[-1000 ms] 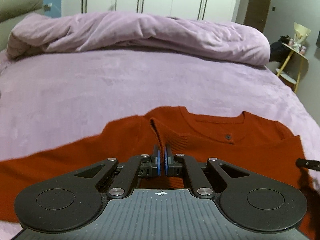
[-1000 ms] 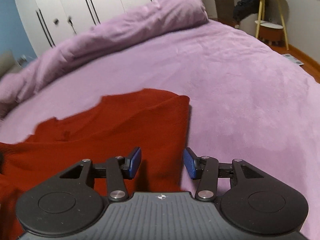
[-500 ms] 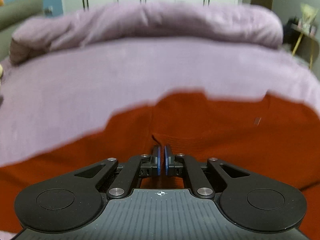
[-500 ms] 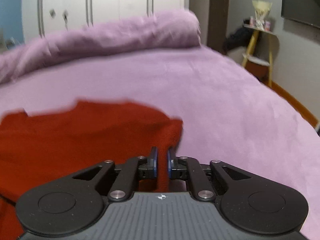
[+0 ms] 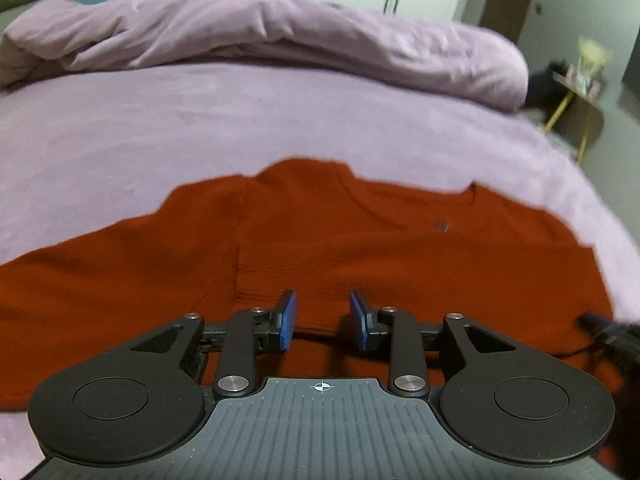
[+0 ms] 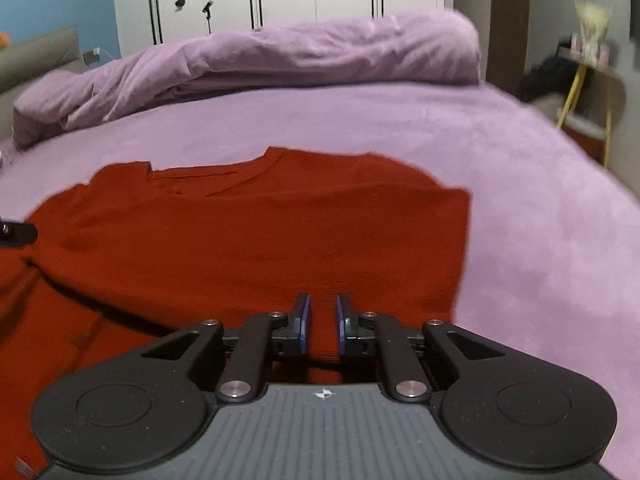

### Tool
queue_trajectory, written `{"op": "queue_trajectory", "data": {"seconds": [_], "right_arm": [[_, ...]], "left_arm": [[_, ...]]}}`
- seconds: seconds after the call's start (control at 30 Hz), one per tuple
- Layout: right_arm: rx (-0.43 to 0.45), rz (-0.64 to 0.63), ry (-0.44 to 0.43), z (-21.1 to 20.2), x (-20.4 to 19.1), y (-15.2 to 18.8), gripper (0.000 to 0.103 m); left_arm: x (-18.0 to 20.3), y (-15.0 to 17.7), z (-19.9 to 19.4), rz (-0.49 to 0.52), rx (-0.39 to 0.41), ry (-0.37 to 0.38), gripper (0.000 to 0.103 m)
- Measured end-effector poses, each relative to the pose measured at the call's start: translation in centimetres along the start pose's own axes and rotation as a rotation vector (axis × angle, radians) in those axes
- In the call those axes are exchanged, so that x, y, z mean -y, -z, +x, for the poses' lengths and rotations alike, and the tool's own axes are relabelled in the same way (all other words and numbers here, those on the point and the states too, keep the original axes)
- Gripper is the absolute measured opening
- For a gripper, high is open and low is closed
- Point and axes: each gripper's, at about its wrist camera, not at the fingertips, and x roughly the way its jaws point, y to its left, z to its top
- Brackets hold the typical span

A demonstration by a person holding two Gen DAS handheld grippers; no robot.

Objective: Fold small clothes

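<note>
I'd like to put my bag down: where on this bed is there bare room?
Bare sheet lies between the red top and the bunched duvet, and right of the top. The near edge is crowded: both grippers, left and right, work over the top.

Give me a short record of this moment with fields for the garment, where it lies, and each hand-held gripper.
garment: red sweater, partly folded, collar away from the cameras
surface: bed with purple cover, lying flat
left hand-held gripper: open, low over the sweater
right hand-held gripper: slightly open, fabric between the pads
background: bunched purple duvet
</note>
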Motion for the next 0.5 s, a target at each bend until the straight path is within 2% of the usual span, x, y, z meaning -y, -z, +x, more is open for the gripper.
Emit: {"op": "queue_trajectory", "data": {"seconds": [0.07, 0.17, 0.23, 0.33, 0.5], "right_arm": [[0.024, -0.037, 0.080, -0.2, 0.8, 0.6, 0.000], [0.015, -0.001, 0.047, -0.1, 2.3, 0.5, 0.000], [-0.003, -0.044, 0.086, -0.4, 1.4, -0.5, 0.000], [0.023, -0.019, 0.064, -0.4, 0.6, -2.0, 0.000], [-0.048, -0.049, 0.057, 3.4, -1.3, -3.8, 0.000]], "left_arm": [[-0.4, 0.4, 1.3, -0.021, -0.034, -0.013, 0.033], [-0.8, 0.7, 1.3, -0.012, -0.014, -0.031, 0.033], [-1.1, 0.4, 0.4, -0.034, 0.001, -0.031, 0.032], [-1.4, -0.5, 0.1, -0.050, 0.020, -0.022, 0.033], [-0.5, -1.0, 2.7, -0.029, -0.042, -0.035, 0.031]]}}
